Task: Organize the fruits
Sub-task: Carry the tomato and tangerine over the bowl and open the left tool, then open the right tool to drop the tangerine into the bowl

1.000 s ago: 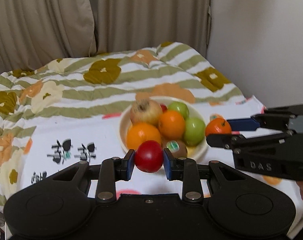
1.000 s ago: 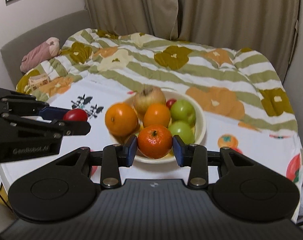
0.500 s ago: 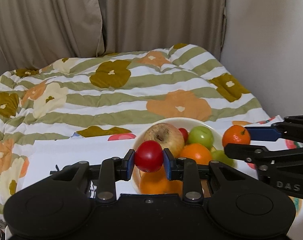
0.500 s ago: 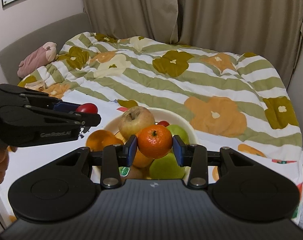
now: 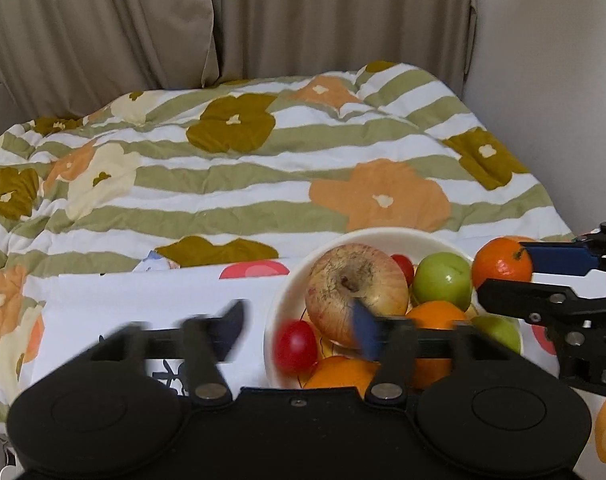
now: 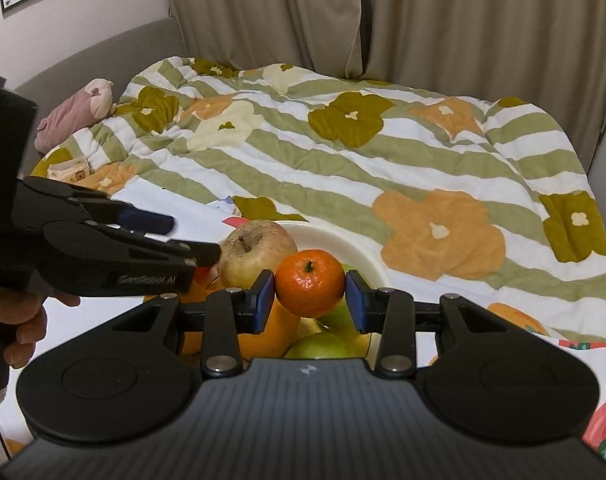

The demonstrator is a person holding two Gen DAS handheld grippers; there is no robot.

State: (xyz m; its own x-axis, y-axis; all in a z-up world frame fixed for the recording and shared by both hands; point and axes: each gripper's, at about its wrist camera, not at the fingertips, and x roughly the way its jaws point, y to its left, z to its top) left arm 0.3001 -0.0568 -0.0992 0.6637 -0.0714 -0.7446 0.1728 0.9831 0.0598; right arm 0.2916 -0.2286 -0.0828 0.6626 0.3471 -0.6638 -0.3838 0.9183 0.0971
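Observation:
A white bowl (image 5: 399,236) on the flowered quilt holds a big pale apple (image 5: 355,288), green apples (image 5: 443,280), oranges (image 5: 435,316) and a small red fruit (image 5: 403,266). My left gripper (image 5: 299,326) is open, its fingers blurred, and a red fruit (image 5: 295,346) sits loose between them at the bowl's left edge. My right gripper (image 6: 309,294) is shut on a mandarin (image 6: 310,283) and holds it above the bowl (image 6: 343,240). It also shows in the left wrist view (image 5: 551,276) with the mandarin (image 5: 501,264).
The striped flowered quilt (image 5: 263,168) covers the bed behind the bowl. Curtains (image 5: 263,20) hang at the back and a wall stands at the right. A pink soft toy (image 6: 75,116) lies at the far left by the grey headboard.
My left gripper has opened and let go of the red fruit, which now lies at the bowl's left edge. Both grippers have moved forward over the bowl. The right still holds the mandarin.

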